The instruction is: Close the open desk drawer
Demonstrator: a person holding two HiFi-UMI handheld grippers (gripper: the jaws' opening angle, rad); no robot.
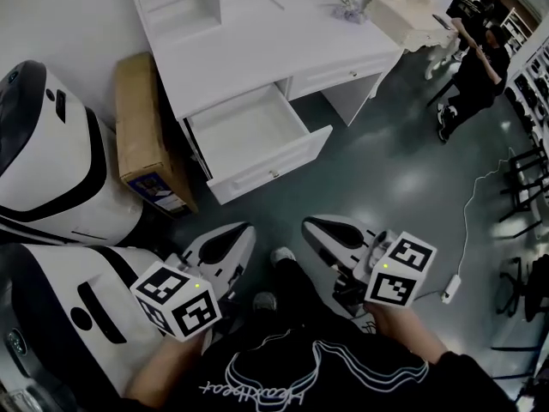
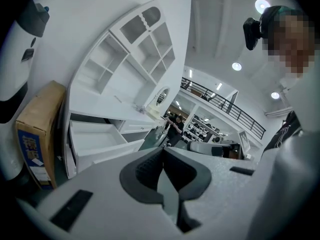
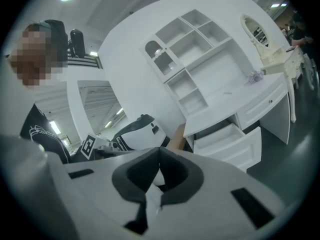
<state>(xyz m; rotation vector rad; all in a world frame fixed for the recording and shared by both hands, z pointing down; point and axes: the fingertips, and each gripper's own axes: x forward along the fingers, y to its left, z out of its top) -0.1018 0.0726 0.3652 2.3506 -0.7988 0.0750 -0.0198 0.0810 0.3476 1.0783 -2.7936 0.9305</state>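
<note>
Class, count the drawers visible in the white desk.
2. The open drawer is pulled out beside the cardboard box; the closed drawer sits next to it. Others may be hidden.

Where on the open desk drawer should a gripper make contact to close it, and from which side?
The front panel of the drawer, near its small central knob, approached from the open floor side. The panel faces outward, flat and wide, so a centred push would likely slide it in squarely.

White curly writing on the person's black shirt point(image 1: 257, 390) is upside down and looks like "Heartbeat". The blue label point(image 1: 159, 187) on the brown box point(image 1: 141, 118) is too small to read. The left gripper point(image 1: 244, 230) and right gripper point(image 1: 310, 224) have only black-and-white square marks.
</note>
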